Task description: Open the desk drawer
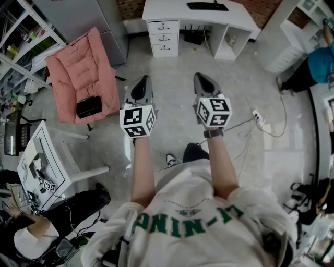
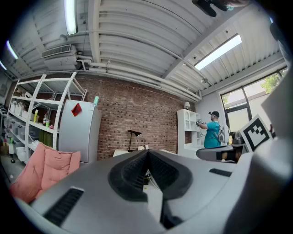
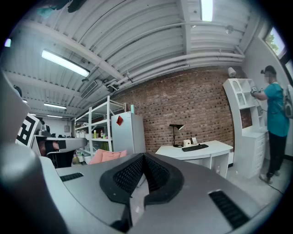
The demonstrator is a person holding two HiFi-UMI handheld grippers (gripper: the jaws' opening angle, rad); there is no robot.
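White desk (image 1: 198, 15) stands at the far wall, well ahead. Pink chair (image 1: 83, 78) to its left. Drawer stack (image 1: 163, 37) under the desk's left end, all fronts flush. Left gripper (image 1: 143, 82) and right gripper (image 1: 202, 80): jaws clenched, empty, well short of the desk.

White tee (image 1: 188, 224), green lettering (image 1: 182, 223); dark wristband (image 1: 213, 133); grey left gripper (image 1: 141, 83), right gripper (image 1: 204, 81), black-white marker cubes (image 1: 138, 121).

A pink armchair (image 1: 83, 73) holds a black bag (image 1: 89, 106) on its seat — a grey fridge (image 1: 88, 13) stands behind it, and cables (image 1: 245, 125) trail over the floor (image 1: 172, 78).
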